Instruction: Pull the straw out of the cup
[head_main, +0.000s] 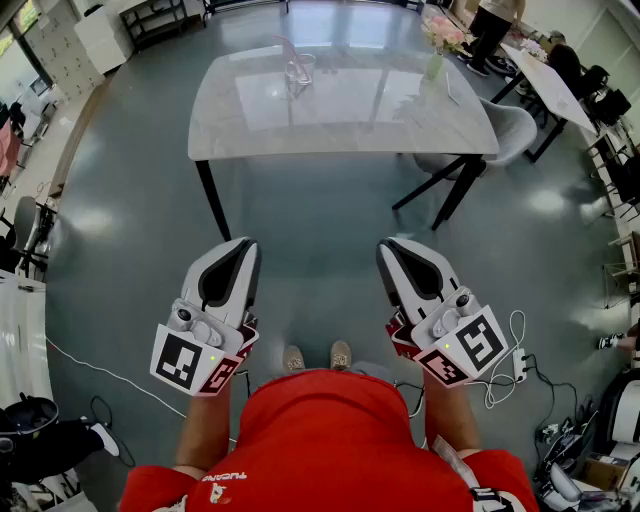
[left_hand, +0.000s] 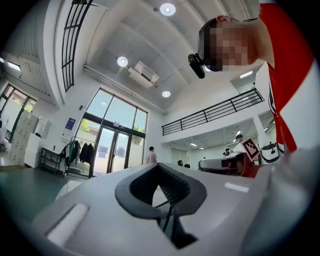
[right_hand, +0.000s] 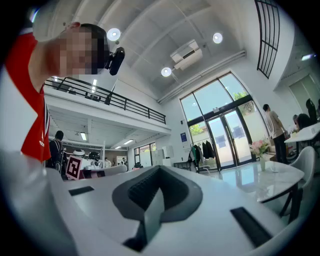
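Note:
Far ahead in the head view, a clear cup (head_main: 298, 72) with a pink straw (head_main: 288, 48) leaning out of it stands on the glossy grey table (head_main: 340, 125), near its far edge. My left gripper (head_main: 243, 245) and right gripper (head_main: 391, 245) are held close to my body, well short of the table and over the floor. Both point forward with their jaws together and nothing between them. The left gripper view (left_hand: 161, 186) and the right gripper view (right_hand: 156, 192) show only the closed jaws and the hall behind them. Neither gripper view shows the cup.
A vase of pink flowers (head_main: 440, 42) stands at the table's far right corner. A grey chair (head_main: 505, 135) sits at the table's right side. Cables and a power strip (head_main: 518, 365) lie on the floor to my right. People stand near another table (head_main: 545, 80) at the back right.

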